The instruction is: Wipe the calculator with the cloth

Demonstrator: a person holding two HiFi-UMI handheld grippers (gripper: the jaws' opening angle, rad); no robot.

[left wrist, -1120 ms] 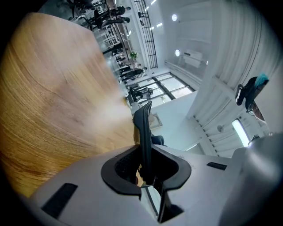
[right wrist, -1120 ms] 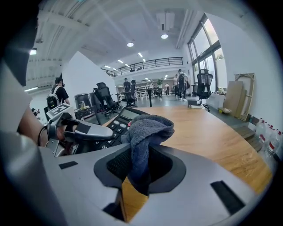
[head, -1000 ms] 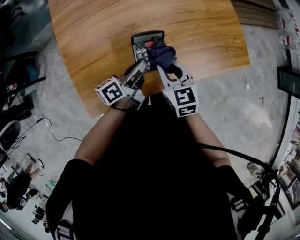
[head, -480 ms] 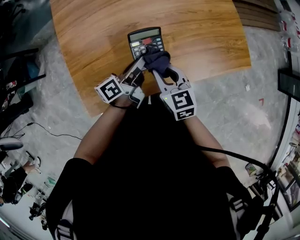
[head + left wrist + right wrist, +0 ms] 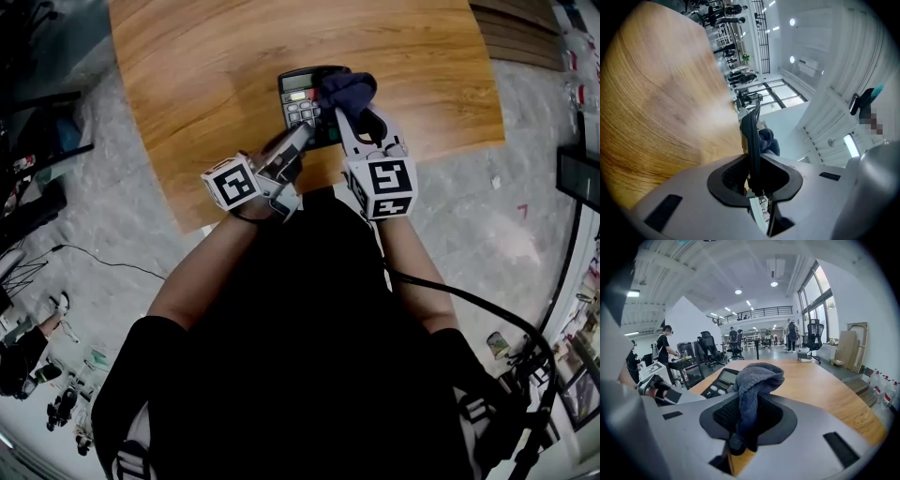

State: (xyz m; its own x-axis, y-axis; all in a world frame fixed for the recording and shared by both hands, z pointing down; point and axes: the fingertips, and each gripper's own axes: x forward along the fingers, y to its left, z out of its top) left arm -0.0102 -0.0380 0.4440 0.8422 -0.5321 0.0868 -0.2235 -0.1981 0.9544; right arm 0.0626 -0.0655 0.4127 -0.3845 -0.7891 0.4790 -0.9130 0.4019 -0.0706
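Head view: calculator (image 5: 300, 97) on a wooden table (image 5: 206, 75), dark cloth (image 5: 349, 91) over its right half. Only the gripper views show the grips: left gripper (image 5: 753, 171) clamps the calculator's edge, and right gripper (image 5: 743, 420) clamps the cloth.

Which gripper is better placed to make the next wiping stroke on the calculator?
Right. The right gripper holds the dark blue cloth over the calculator, while the left gripper is clamped on the calculator's near edge, likely steadying it.
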